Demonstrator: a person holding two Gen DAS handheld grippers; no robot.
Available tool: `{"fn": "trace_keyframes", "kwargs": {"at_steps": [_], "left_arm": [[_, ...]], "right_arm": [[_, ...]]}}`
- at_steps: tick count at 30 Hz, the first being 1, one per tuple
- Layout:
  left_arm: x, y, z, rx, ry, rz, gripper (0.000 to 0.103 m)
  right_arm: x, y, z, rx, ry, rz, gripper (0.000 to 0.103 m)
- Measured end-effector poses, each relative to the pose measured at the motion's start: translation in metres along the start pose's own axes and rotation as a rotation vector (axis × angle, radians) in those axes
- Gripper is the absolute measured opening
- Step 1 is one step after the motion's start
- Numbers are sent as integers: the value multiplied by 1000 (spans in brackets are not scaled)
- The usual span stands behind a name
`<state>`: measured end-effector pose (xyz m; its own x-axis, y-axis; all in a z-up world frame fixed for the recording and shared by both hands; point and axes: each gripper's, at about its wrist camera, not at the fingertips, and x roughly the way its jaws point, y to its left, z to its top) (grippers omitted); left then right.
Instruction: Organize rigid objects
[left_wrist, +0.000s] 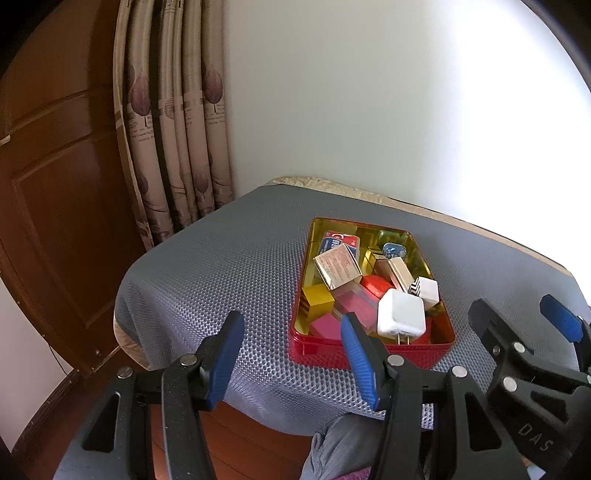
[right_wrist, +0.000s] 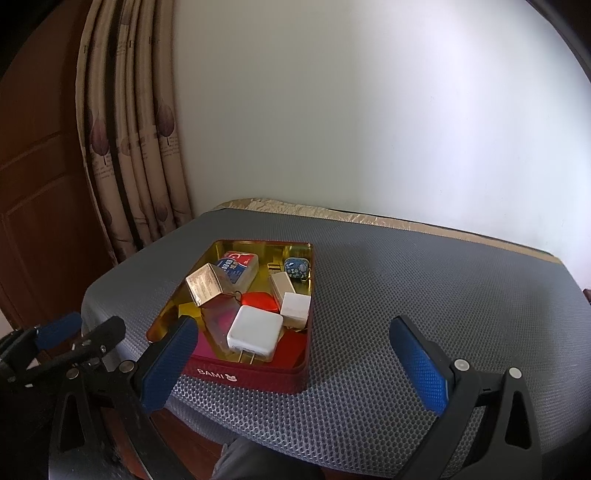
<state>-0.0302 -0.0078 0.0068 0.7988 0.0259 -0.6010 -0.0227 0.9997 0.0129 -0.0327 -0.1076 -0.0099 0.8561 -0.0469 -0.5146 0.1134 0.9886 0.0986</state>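
Observation:
A red tin (left_wrist: 369, 354) (right_wrist: 251, 374) with a gold inside stands on the grey mat. It holds several small things: a white charger (left_wrist: 400, 314) (right_wrist: 255, 330), a smaller white plug (left_wrist: 428, 290) (right_wrist: 295, 308), a tan box (left_wrist: 338, 266) (right_wrist: 205, 284), a red-and-blue pack (left_wrist: 340, 242) (right_wrist: 238, 267), a yellow block (left_wrist: 316, 301) and a blue item (left_wrist: 393, 251) (right_wrist: 295, 267). My left gripper (left_wrist: 291, 332) hovers open before the tin's near left corner, nothing between its fingers. My right gripper (right_wrist: 291, 338) is open at the tin's near right side, empty.
The grey textured mat (left_wrist: 221, 258) (right_wrist: 406, 295) covers a small table against a white wall. A curtain (left_wrist: 173, 129) and a wooden door (left_wrist: 55, 184) stand to the left. A person's grey-clad knee (left_wrist: 343, 450) shows below the table's front edge.

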Motion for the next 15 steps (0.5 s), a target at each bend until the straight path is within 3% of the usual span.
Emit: {"fn": "trace_keyframes", "kwargs": {"at_steps": [15], "left_arm": [[1,0,2,28,38,23,56]], "right_arm": [[-1,0,0,1,10,4,103]]}}
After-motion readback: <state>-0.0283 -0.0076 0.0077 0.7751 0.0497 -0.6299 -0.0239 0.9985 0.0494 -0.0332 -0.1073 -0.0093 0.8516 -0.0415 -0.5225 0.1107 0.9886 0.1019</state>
